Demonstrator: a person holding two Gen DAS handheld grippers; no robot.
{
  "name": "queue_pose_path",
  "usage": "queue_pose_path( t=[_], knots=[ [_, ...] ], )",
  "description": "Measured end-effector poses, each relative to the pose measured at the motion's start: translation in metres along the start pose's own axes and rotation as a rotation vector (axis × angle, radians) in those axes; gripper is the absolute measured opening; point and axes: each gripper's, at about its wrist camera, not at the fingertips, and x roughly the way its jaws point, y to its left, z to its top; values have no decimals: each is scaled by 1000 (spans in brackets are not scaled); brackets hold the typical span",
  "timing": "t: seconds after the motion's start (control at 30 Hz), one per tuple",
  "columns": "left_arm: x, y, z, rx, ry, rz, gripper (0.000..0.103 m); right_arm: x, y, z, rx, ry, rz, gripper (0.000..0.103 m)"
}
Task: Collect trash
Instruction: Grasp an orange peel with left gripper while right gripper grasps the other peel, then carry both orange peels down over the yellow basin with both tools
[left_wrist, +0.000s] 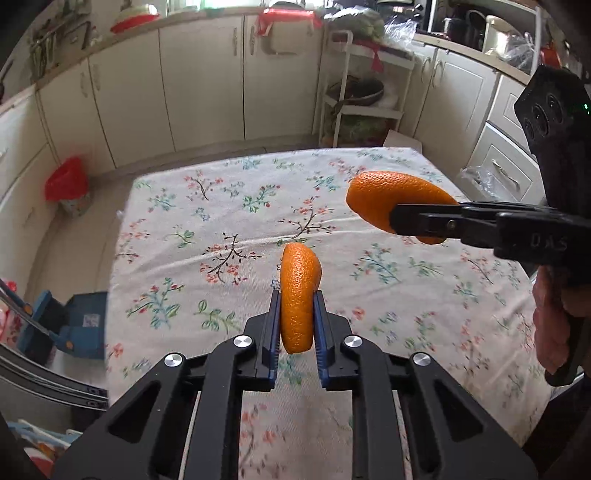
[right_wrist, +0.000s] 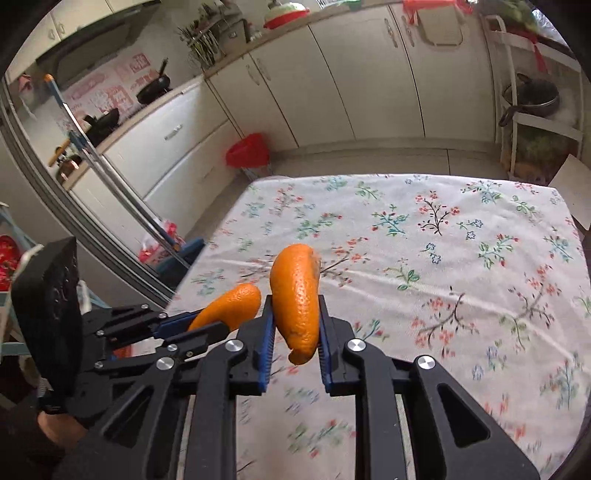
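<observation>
My left tool (left_wrist: 297, 314) was pinched on a piece of orange peel (left_wrist: 300, 295), held edge-up between the blue pads and clear of the desk (left_wrist: 229, 206). My right tool (right_wrist: 295, 325) gripped a second, longer peel (right_wrist: 297, 299) the same way, its lower end hanging below the pads. In each view the other tool showed beside mine with its own peel, the two near each other above the cloth.

The risks I judged from here were these. Both peels were curved and slick-skinned and caught only across a narrow band, so a quick swing toward the bin could let one twist and slide out, most likely the longer one with its free tail. The tools were also close together, and crossing them on the way to the bin could knock one peel loose. The red-lined bin (right_wrist: 248, 151) stood on the floor beyond the desk's far left corner, well apart from both tools, so a release made short of it would drop the peel on the floor or the cloth.

The desk was covered with a white floral cloth, slightly creased, with nothing else on it that I could see. Around it ran cream kitchen cabinets (left_wrist: 207, 85), a white rack (left_wrist: 354, 92) of pans and produce, and a stove with dark pans on the left.
</observation>
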Motion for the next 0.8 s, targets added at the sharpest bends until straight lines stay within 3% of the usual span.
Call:
queue_pose_path(
  t=[0.37, 0.8],
  knots=[
    [-106, -49, -75, 24, -109, 74, 15, -93, 39, -91, 69, -70, 57, 21],
    [-165, -104, -134, 66, -162, 84, 15, -144, 82, -194, 49, -111, 50, 21]
  ],
)
